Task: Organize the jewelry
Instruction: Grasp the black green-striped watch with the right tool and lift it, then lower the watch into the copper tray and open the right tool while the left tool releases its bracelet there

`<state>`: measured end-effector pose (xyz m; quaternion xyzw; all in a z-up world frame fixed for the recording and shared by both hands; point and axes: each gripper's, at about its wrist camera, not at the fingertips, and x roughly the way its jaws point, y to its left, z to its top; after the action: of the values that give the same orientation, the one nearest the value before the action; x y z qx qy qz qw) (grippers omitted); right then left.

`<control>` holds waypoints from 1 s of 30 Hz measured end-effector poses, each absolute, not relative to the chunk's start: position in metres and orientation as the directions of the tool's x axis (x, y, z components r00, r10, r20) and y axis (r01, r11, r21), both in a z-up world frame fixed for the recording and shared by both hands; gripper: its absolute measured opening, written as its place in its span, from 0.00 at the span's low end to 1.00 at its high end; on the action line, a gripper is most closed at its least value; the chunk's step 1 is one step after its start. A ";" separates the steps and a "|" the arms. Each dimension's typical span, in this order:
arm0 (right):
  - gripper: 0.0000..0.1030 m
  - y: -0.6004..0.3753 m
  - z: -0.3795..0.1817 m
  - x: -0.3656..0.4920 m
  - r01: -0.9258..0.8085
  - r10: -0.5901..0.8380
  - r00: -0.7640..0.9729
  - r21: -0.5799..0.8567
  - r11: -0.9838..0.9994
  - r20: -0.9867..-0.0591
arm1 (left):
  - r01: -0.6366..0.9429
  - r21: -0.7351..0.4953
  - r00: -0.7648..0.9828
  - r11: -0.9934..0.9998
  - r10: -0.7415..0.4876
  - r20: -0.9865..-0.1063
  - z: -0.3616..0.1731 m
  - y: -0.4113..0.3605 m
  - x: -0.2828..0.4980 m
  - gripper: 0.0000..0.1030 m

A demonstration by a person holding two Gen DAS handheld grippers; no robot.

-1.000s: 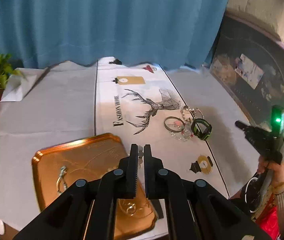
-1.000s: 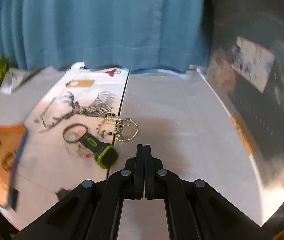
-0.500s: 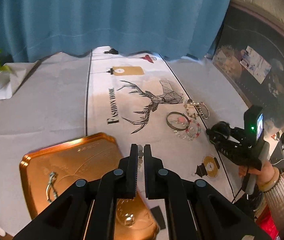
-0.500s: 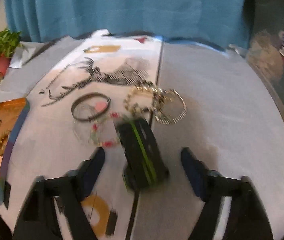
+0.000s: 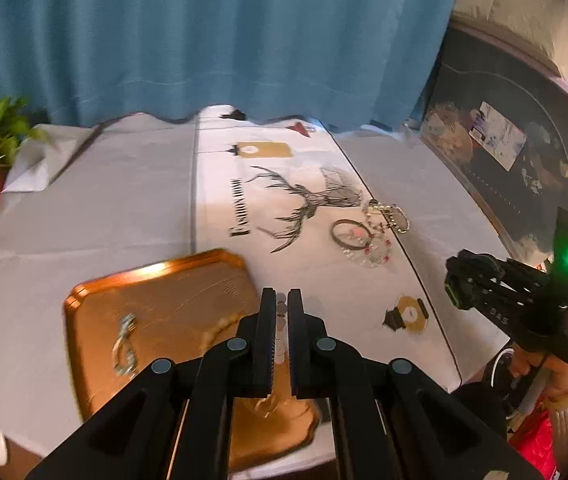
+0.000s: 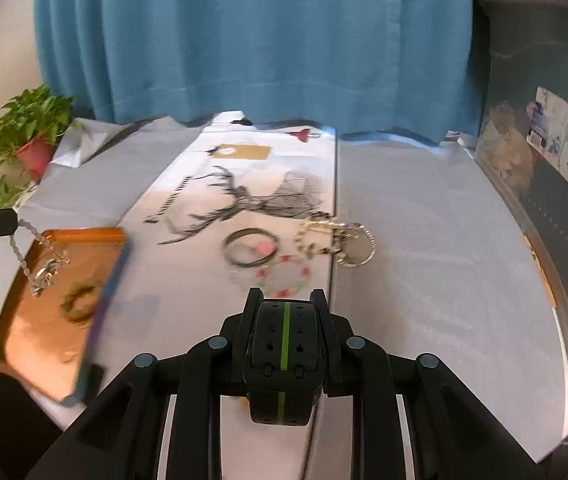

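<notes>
My right gripper (image 6: 285, 300) is shut on a black wristband with a green stripe (image 6: 283, 346) and holds it above the tablecloth; it also shows in the left wrist view (image 5: 468, 283). My left gripper (image 5: 282, 308) is shut on a thin silver chain (image 5: 281, 316), which hangs over the copper tray (image 5: 96, 300); the chain also shows in the right wrist view (image 6: 24, 246). On the tray lie a silver pendant (image 5: 124, 344) and a gold piece (image 5: 220, 326). On the cloth lie a dark bangle (image 6: 250, 248), a beaded bracelet (image 6: 284, 276) and silver chain bracelets (image 6: 337, 238).
The table has a grey cloth with a white deer-print runner (image 5: 284, 208). A potted plant (image 6: 30, 136) stands at the far left corner. A blue curtain (image 5: 220, 40) hangs behind. A dark cabinet (image 5: 503, 168) stands at the right.
My right gripper has closed on the black wristband and lifted it off the cloth, pulling back to the right. My left gripper stays shut over the tray.
</notes>
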<state>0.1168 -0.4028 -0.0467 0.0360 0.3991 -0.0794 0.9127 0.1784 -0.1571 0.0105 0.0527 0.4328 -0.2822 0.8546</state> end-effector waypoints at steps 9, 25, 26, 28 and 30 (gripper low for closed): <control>0.23 -0.325 -0.022 0.072 0.121 -0.068 0.682 0.021 0.992 -0.728 | 0.447 -0.121 0.522 0.886 -0.368 -0.769 0.007 -0.081 0.133 0.04; 0.24 -0.182 -0.048 0.090 -0.136 0.127 0.649 0.051 0.989 -0.750 | 0.364 -0.141 0.518 0.921 -0.326 -0.791 -0.031 -0.020 0.149 0.04; 0.24 -0.177 -0.051 0.096 -0.144 0.134 0.644 0.053 0.988 -0.753 | 0.359 -0.139 0.515 0.923 -0.320 -0.795 -0.036 -0.018 0.153 0.04; 0.24 -0.167 -0.059 0.109 -0.165 0.150 0.632 0.057 0.985 -0.761 | 0.350 -0.135 0.508 0.927 -0.309 -0.804 -0.044 -0.016 0.163 0.04; 0.24 -0.158 -0.067 0.122 -0.179 0.159 0.621 0.059 0.982 -0.767 | 0.347 -0.128 0.496 0.929 -0.298 -0.815 -0.053 -0.016 0.174 0.04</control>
<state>0.1220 -0.1577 -0.0673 -0.0116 0.4250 0.0939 0.9002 0.1737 -0.0165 -0.0534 0.0263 0.4659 -0.1866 0.8645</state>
